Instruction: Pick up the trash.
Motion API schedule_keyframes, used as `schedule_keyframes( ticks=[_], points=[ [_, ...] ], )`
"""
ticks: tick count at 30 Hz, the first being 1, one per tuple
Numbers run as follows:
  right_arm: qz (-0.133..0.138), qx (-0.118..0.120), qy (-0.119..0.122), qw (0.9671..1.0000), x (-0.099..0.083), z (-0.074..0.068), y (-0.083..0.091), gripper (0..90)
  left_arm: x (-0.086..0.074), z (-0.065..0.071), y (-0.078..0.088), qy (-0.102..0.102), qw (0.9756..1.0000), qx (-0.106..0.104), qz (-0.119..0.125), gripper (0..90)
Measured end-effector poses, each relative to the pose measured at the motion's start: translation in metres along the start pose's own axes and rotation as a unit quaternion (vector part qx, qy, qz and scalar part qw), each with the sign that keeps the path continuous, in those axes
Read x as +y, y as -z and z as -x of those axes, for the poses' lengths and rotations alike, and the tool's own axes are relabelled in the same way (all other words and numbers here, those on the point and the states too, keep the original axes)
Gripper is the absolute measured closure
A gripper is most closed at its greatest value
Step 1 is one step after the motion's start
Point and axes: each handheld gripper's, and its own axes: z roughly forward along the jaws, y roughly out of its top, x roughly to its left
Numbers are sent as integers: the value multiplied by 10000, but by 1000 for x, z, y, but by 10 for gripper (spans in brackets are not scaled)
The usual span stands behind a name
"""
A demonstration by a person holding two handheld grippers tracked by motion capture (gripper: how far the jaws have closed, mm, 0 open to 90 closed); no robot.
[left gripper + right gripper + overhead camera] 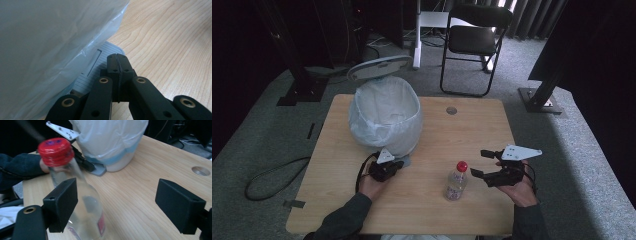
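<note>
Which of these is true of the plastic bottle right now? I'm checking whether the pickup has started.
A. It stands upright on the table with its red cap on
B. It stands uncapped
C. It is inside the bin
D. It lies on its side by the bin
A: the bottle stands upright on the table with its red cap on, beside the open right gripper.

A black folding chair stands on the grey carpet beyond the wooden table, well apart from it. A round hole sits in the tabletop near its far edge. A dark cable loops on the floor at left. Black frame posts, perhaps a camera rig, flank the table.
</note>
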Motion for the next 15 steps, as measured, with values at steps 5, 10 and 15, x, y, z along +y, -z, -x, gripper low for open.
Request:
schedule_keyframes(
  ticks=[5, 10, 15],
  points=[
    [77, 144, 21, 9999, 2, -3, 2, 164, 0, 0, 0, 3, 10000, 1, 0, 900],
    [101, 272, 53, 9996, 4, -6, 0, 159, 0, 0, 0, 3, 10000, 0, 0, 900],
    [101, 387, 104, 9991, 6, -9, -6, 158, 0, 0, 0, 1, 10000, 0, 0, 900]
  ],
)
